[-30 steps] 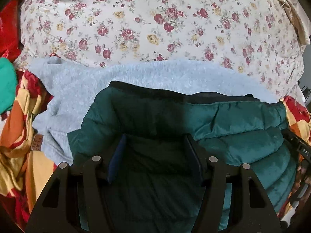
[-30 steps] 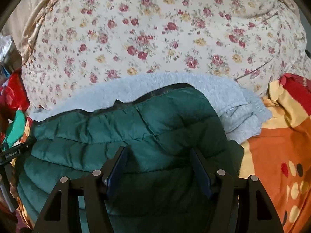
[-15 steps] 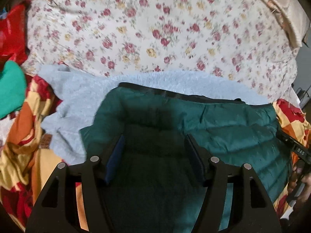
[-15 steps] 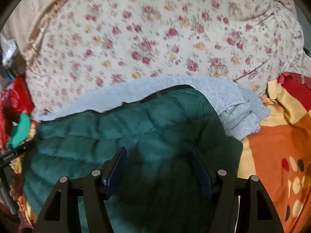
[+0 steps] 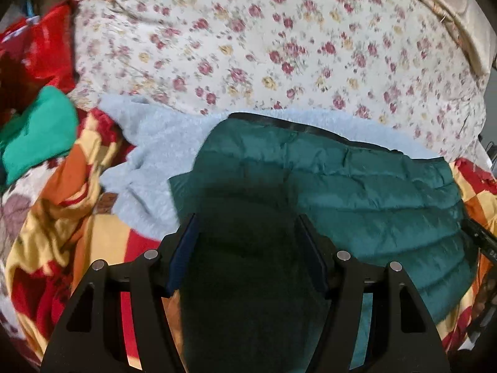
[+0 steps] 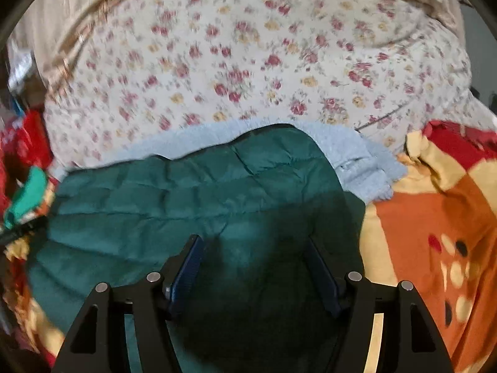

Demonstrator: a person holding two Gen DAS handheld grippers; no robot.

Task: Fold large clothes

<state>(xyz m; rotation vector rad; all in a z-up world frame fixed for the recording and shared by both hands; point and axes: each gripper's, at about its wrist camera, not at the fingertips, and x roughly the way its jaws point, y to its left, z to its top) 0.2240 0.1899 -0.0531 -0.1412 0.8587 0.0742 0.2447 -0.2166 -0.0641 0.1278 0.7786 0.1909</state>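
Both sets of jaws stand spread apart, grasping nothing. The left gripper (image 5: 247,227) hangs over the near left end of the green padded jacket (image 5: 357,186), the right gripper (image 6: 253,248) over its near right end. The jacket lies folded across the middle, its dark-trimmed far edge resting on a pale blue fleece (image 5: 155,155). Both lie on an orange, red and yellow blanket (image 6: 428,217). Beyond them spreads a flowered quilt (image 5: 264,46), with a bright green cloth (image 5: 40,124) at far left.

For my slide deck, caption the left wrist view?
Open left gripper over a folded green puffer jacket lying on a light blue fleece, floral quilt behind.
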